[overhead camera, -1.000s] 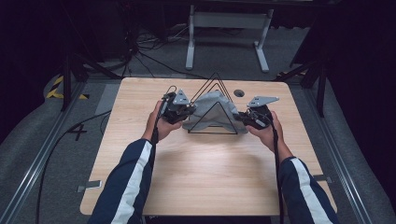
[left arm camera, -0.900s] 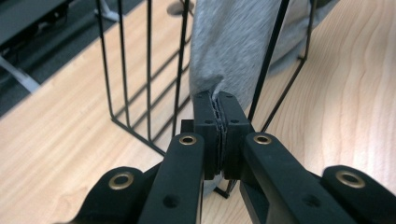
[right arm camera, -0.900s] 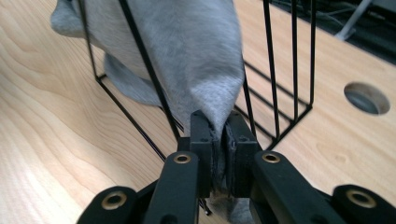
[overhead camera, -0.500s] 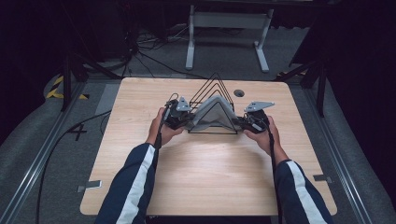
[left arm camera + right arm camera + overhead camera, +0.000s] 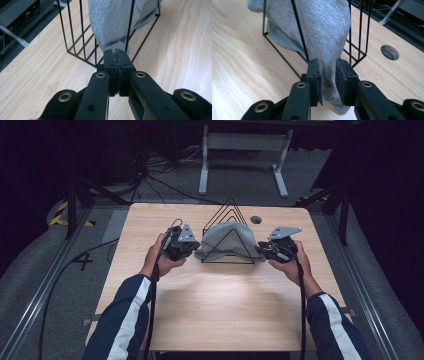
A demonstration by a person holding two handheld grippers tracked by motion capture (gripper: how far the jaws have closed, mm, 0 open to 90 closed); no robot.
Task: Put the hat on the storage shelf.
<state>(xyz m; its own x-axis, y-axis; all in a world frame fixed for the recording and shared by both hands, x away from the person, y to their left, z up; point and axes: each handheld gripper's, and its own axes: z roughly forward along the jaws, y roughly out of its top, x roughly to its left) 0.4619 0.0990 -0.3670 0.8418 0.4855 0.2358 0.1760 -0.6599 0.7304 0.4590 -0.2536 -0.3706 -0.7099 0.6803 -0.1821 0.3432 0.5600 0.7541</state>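
Note:
A grey cloth (image 5: 225, 240) hangs over a black wire rack (image 5: 230, 202) of triangular loops at the table's middle back. My left gripper (image 5: 194, 250) sits at the rack's left end. In the left gripper view it (image 5: 116, 53) is shut, with the cloth's (image 5: 110, 22) hanging corner pinched at the jaw tips beside the rack's wires (image 5: 71, 32). My right gripper (image 5: 260, 251) is at the rack's right end. In the right gripper view it (image 5: 328, 67) stands open, its jaws either side of the cloth's (image 5: 324, 27) lower end without pressing it.
The wooden table (image 5: 215, 310) has a round cable hole (image 5: 256, 219) behind the rack, also seen near the right gripper (image 5: 389, 52). A white metal stand (image 5: 240, 142) and cables lie on the floor beyond the far edge. Bare wood spreads toward me.
Both hands have come down slightly toward me at the rack's ends, and the cloth sits lower over the rack.

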